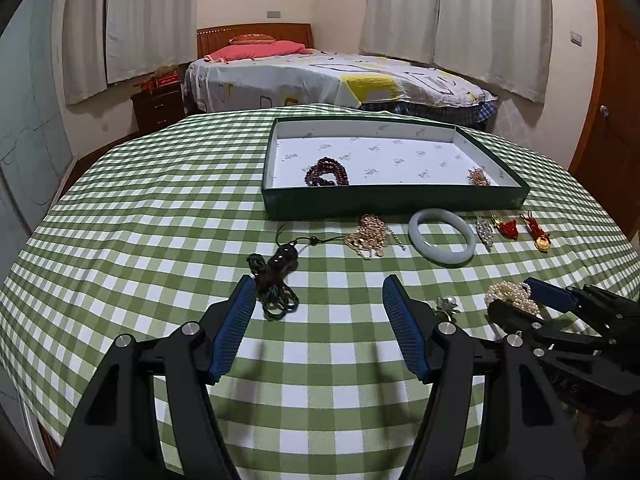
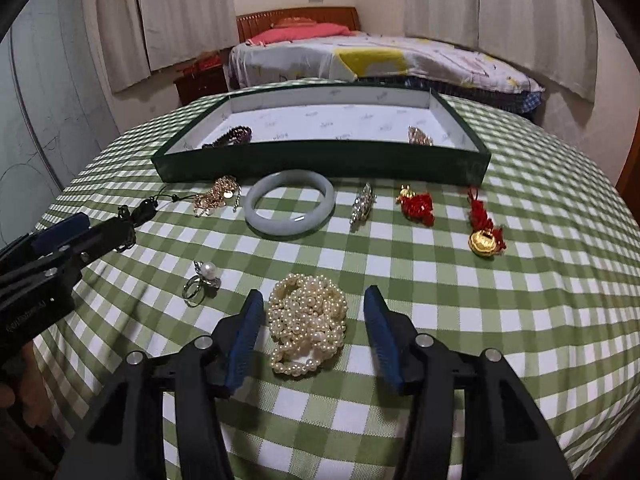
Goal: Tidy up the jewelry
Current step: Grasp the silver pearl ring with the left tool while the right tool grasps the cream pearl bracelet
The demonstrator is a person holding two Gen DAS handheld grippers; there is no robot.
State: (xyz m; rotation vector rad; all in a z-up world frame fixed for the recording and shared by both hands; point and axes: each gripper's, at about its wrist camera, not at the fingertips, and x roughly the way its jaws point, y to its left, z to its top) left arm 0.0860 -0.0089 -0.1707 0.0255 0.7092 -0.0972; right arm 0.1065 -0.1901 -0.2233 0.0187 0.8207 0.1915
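A green box tray (image 1: 396, 200) (image 2: 320, 162) with a white lining stands on the checked tablecloth and holds dark red beads (image 1: 326, 176) and a small gold piece (image 1: 479, 177). My left gripper (image 1: 318, 294) is open, with a dark pendant on a green cord (image 1: 276, 276) just beyond its left finger. My right gripper (image 2: 314, 300) is open, its fingers on either side of a heap of pearl strands (image 2: 308, 322) lying on the cloth. In front of the tray lie a gold chain (image 2: 216, 198), a jade bangle (image 2: 290, 208), a crystal brooch (image 2: 362, 208) and two red tassel charms (image 2: 418, 206) (image 2: 484, 226).
A pearl ring (image 2: 202, 280) lies left of the pearl heap. The left gripper shows at the left edge of the right wrist view (image 2: 60, 244). Beyond the round table stand a bed (image 1: 332, 76) and a dark nightstand (image 1: 158, 106).
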